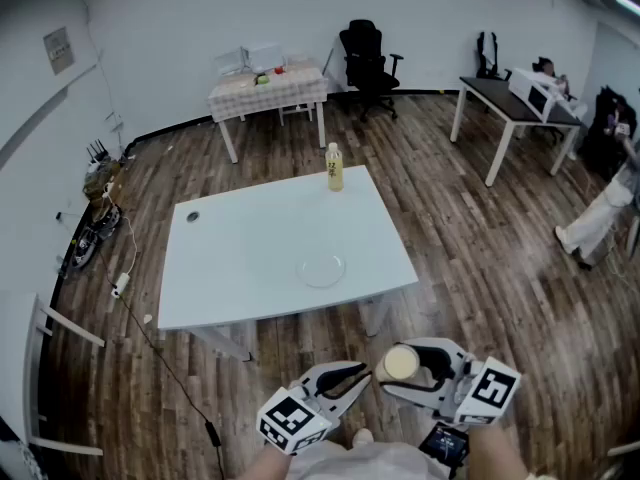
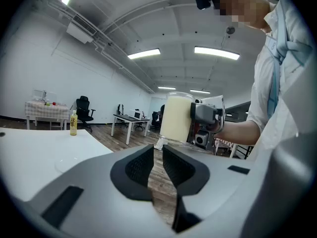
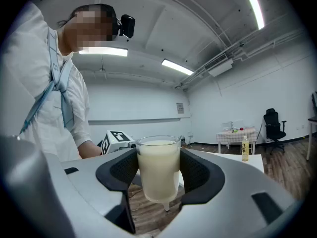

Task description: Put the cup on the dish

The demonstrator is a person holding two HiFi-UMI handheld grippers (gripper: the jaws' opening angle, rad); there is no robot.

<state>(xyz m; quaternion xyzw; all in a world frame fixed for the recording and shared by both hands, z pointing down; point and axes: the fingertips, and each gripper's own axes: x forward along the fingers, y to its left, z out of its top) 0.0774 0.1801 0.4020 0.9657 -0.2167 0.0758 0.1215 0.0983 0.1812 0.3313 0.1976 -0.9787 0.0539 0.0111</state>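
Right gripper (image 3: pixel 158 175) is clamped on the milk-filled glass cup (image 3: pixel 158 167), held short of the tabletop's (image 1: pixel 250 248) near edge. The clear dish (image 1: pixel 322 269) sits by that edge. Left gripper (image 2: pixel 157 163) has its jaws together, empty.

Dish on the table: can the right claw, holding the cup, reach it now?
Probably, once moved forward: the right claw holds the cup short of the table, and the dish lies bare near the front edge.

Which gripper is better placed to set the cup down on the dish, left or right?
Right. The right gripper holds the cup upright between its jaws, with the dish ahead on the white table. The left gripper is empty, its jaws nearly together.
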